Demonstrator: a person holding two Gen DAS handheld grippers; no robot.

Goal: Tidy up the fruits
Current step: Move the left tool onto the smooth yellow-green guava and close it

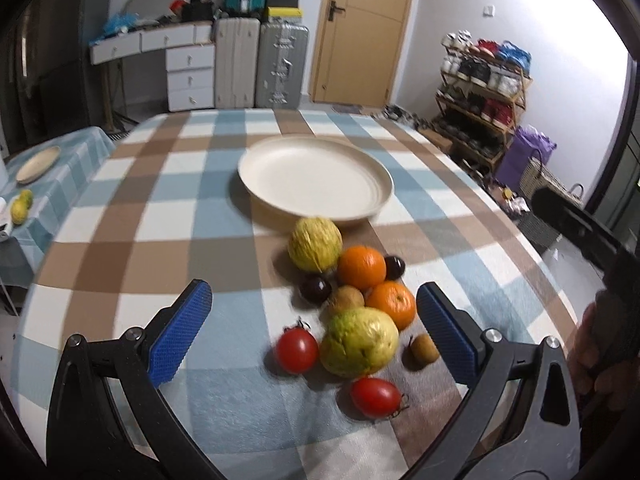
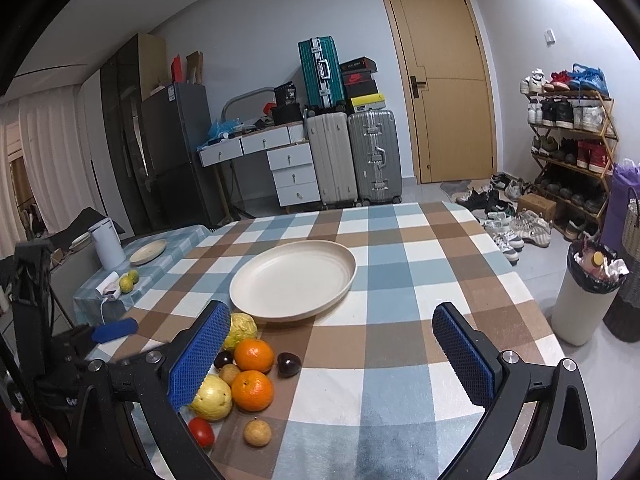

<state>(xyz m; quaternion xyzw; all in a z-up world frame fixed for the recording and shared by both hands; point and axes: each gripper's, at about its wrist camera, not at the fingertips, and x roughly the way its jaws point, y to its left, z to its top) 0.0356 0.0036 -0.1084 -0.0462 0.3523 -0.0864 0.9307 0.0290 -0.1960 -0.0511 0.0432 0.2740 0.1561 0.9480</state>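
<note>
Fruit pile between spread left claw fingers, untouched.

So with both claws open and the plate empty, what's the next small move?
Probably lower the left claw onto the guava and close. That fruit lies between its open fingers, the plate is bare, and the right claw holds nothing.

Door is the landmark. Left of it: two grey suitcases, teal suitcase and shoeboxes on top. Further left, white drawers, dark fridge. Right of door: shoe rack, loose shoes on floor, white bin, purple bag, maybe fabric.
</note>
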